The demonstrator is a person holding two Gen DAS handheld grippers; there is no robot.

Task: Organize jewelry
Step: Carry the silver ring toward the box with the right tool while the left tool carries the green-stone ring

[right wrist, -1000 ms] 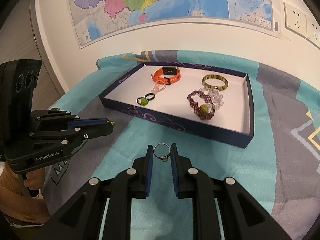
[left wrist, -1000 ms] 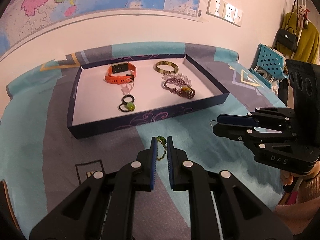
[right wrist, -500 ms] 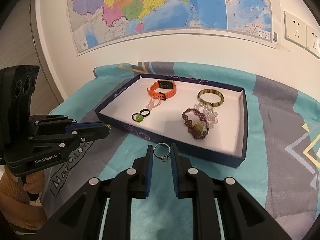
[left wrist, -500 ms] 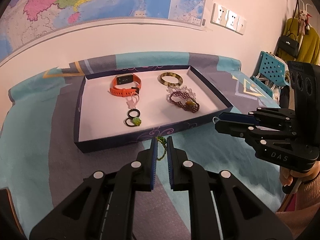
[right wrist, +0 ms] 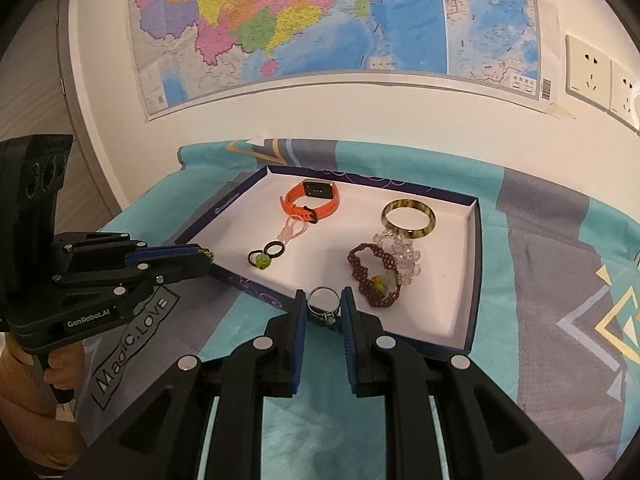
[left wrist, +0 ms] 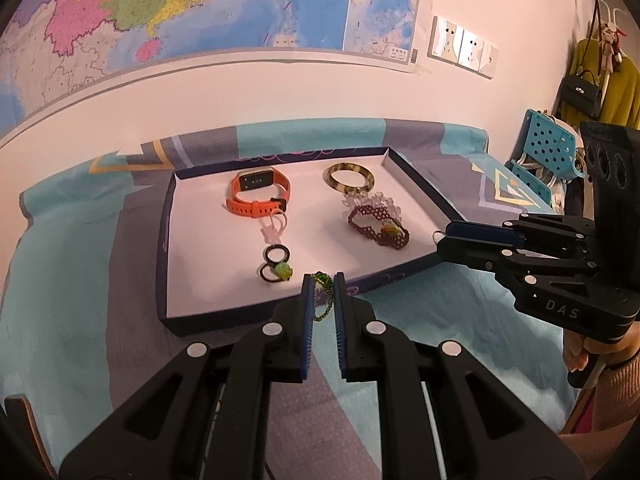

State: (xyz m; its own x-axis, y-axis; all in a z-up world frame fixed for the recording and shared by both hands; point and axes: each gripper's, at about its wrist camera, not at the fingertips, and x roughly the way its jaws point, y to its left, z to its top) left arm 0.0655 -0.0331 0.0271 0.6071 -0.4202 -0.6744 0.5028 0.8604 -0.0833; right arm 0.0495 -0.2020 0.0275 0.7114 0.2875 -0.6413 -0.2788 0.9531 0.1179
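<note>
A dark blue tray (left wrist: 168, 216) (right wrist: 474, 264) with a white floor lies on the cloth. In it are an orange watch (left wrist: 258, 194) (right wrist: 312, 200), a tortoiseshell bangle (left wrist: 351, 177) (right wrist: 409, 218), a maroon beaded bracelet (left wrist: 378, 226) (right wrist: 372, 276), clear beads (right wrist: 396, 250), a pink loop (left wrist: 275, 226) and black rings with a green bead (left wrist: 276, 266) (right wrist: 264, 256). My left gripper (left wrist: 322, 300) (right wrist: 206, 258) is shut on a green beaded bracelet (left wrist: 323, 292) at the tray's near edge. My right gripper (right wrist: 324, 310) (left wrist: 440, 236) is shut on a silver ring (right wrist: 325, 305) over the tray's near edge.
The table is covered by a teal and grey patterned cloth (right wrist: 560, 280). A wall with a map (right wrist: 320, 20) and sockets (left wrist: 464, 48) stands behind the tray. A blue chair (left wrist: 548, 148) and hanging clothes (left wrist: 612, 88) are at the right.
Both grippers have moved forward towards the tray, each still holding its piece. The tray now sits closer in both views.
</note>
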